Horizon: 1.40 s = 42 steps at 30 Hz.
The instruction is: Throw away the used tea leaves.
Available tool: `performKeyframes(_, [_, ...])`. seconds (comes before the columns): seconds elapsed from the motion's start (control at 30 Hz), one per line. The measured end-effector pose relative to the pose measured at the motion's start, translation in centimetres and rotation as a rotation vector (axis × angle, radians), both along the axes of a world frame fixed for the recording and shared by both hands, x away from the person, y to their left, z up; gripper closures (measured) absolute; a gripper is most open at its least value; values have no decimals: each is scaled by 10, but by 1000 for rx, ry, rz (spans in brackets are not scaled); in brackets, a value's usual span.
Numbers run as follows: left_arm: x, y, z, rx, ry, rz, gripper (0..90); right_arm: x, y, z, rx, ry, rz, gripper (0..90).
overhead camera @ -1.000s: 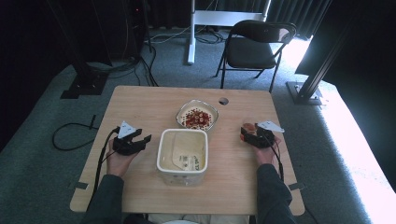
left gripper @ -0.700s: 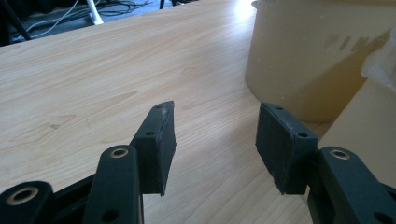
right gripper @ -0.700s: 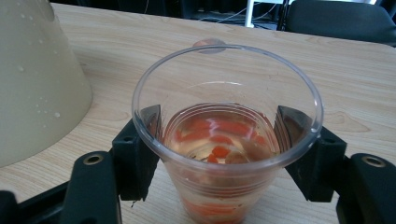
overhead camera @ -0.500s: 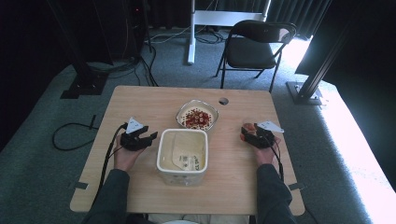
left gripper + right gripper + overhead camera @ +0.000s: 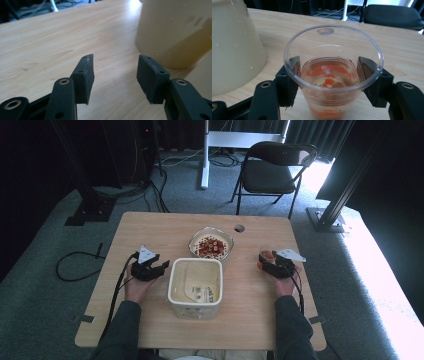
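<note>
A clear plastic cup (image 5: 332, 82) with orange-red pieces at its bottom stands on the wooden table (image 5: 150, 227) at the right. My right gripper (image 5: 329, 67) has just been closing its jaws on it, and both pads (image 5: 293, 68) now press its sides. In the high view the right gripper (image 5: 263, 262) holds the cup (image 5: 266, 256) upright. My left gripper (image 5: 115, 72) is open with nothing between its jaws. It hovers low over the table, just left of the cream tub (image 5: 175, 32). In the high view the left gripper (image 5: 162, 268) points at the tub (image 5: 195, 281).
A glass bowl (image 5: 211, 245) of red and pale food pieces sits behind the tub. The tub's wall (image 5: 234, 45) stands close to the cup's left. A cable hole (image 5: 239, 228) is near the table's far edge. A folding chair (image 5: 275, 167) stands beyond the table.
My left gripper has edged right, closer to the tub. The right hand has stayed in place at the cup.
</note>
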<state>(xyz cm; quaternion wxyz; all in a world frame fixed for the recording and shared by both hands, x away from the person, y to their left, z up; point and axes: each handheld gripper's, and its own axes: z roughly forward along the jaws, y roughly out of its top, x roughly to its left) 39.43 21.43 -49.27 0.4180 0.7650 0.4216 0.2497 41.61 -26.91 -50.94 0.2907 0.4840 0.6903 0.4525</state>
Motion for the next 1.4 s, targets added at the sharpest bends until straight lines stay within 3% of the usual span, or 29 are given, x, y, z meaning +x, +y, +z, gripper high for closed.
performKeyframes(0.1, [-1,3,-2,-18,1,9,494,-1,1,9,0,-17,3,365])
performKeyframes(0.3, [-3,7,-9,-4,4,33,494,-1,4,30,4,-55,19,365])
performKeyframes(0.93, [-6,19,-30,15,24,98,494,13,25,80,0,-95,55,365])
performKeyframes(0.97, [-6,19,-30,15,24,98,493,13,25,80,0,-95,55,365])
performKeyframes(1.0, [-6,18,-32,48,8,108,493,14,26,82,0,-95,57,365])
performKeyframes(1.13, [-5,17,-35,65,0,115,494,19,32,93,5,-82,78,364])
performKeyframes(1.4, [-3,23,-40,65,5,144,494,24,42,104,8,-78,93,364])
